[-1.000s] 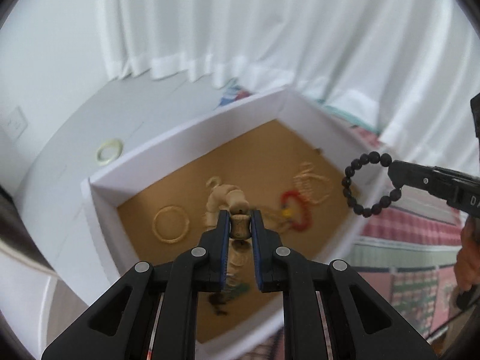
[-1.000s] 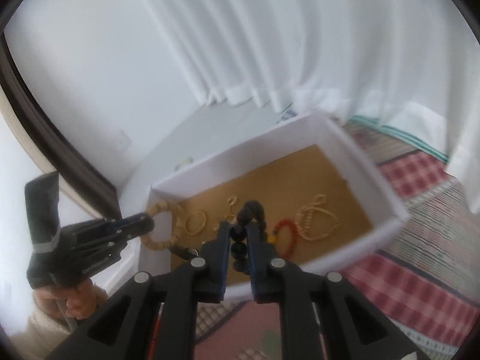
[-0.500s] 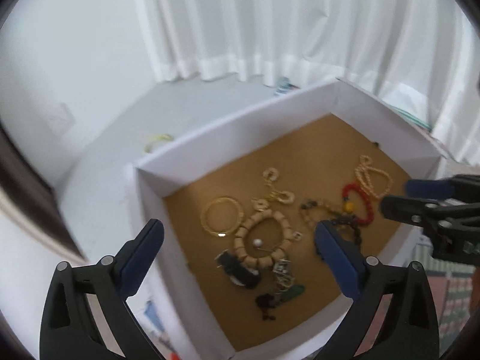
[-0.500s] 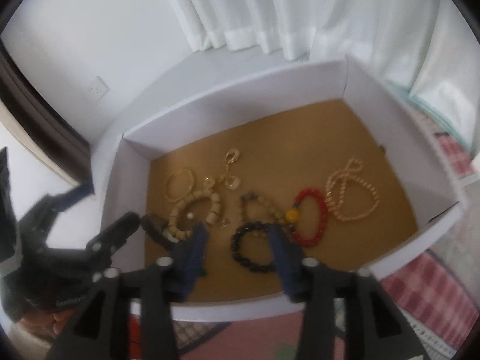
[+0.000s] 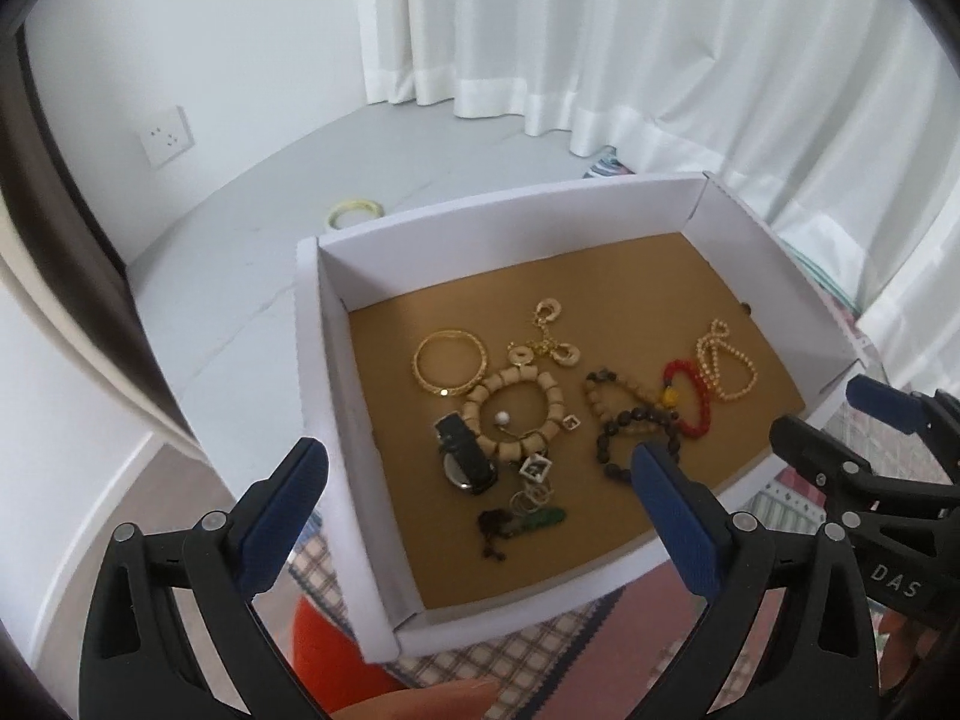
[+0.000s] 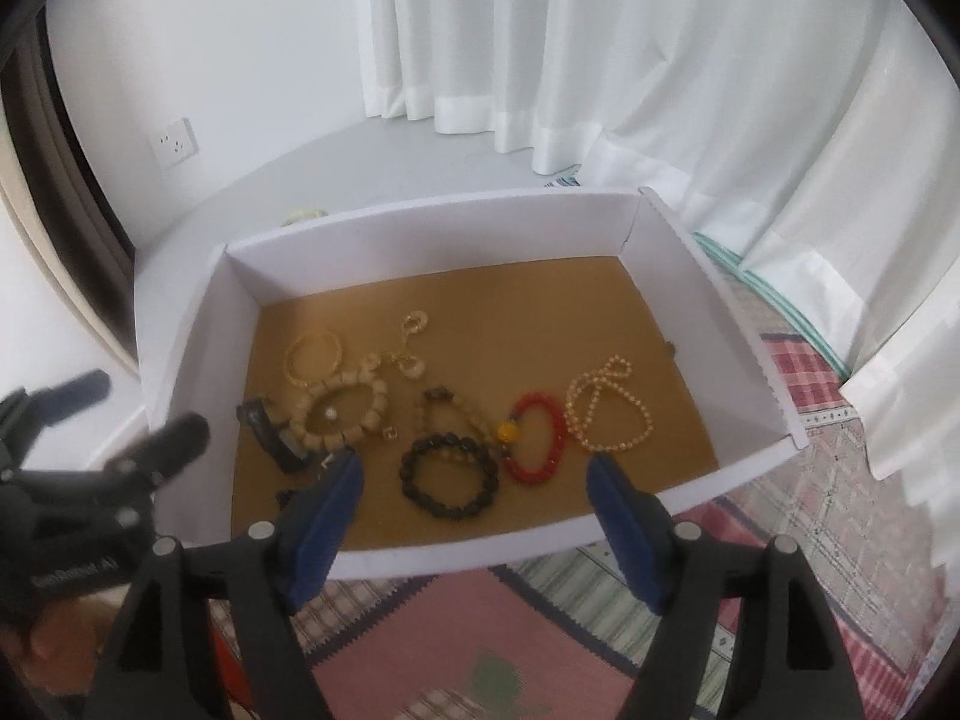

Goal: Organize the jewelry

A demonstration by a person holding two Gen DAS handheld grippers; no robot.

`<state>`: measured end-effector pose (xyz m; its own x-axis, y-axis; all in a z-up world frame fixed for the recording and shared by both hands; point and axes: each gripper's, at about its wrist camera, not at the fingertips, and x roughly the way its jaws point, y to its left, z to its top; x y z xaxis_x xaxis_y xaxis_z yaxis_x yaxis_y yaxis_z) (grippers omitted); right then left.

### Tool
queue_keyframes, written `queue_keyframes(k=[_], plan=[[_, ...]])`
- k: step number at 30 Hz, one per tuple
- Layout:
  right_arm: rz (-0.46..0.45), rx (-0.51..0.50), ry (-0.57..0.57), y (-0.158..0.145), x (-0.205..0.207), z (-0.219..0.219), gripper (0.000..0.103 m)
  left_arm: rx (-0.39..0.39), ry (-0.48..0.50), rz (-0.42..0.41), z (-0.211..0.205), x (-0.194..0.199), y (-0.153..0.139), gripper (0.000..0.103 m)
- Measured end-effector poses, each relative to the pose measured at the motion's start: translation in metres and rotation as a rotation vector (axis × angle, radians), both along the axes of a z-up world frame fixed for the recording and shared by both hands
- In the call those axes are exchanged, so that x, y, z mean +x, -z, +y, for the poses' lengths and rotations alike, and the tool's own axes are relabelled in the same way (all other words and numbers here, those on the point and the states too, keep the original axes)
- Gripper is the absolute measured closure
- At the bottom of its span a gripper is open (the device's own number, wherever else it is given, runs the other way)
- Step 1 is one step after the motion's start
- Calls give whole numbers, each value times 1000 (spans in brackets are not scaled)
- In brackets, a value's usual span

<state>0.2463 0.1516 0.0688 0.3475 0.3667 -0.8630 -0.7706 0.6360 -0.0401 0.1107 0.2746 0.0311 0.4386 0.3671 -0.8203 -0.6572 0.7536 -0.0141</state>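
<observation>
A white box (image 5: 312,360) (image 6: 420,216) with a brown floor holds several pieces of jewelry. A wooden bead bracelet (image 5: 516,414) (image 6: 345,402) lies left of centre, a black bead bracelet (image 5: 639,435) (image 6: 450,474) beside it, then a red bracelet (image 5: 690,399) (image 6: 537,441) and a pearl strand (image 5: 726,366) (image 6: 606,414). A gold bangle (image 5: 450,363) (image 6: 315,357) lies at the back left. My left gripper (image 5: 477,474) is open and empty above the box's front left. My right gripper (image 6: 474,480) is open and empty above the box's front edge; it also shows in the left wrist view (image 5: 840,426).
A yellow-green ring (image 5: 354,213) lies on the grey floor behind the box. White curtains (image 5: 600,30) hang behind. A patterned checked rug (image 6: 780,540) lies under and right of the box. A wall socket (image 5: 165,135) is on the left wall.
Both grippers opened and let go: the wooden bracelet and the black bead bracelet now lie in the box. Both grippers have drawn back from the box.
</observation>
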Motion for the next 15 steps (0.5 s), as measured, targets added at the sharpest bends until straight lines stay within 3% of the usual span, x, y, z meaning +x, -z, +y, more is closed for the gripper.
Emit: queue_keyframes(k=[15], plan=[[-13,-37,-6,-12,-3,-2,24,6,-4,9,-4,0,-15,2]])
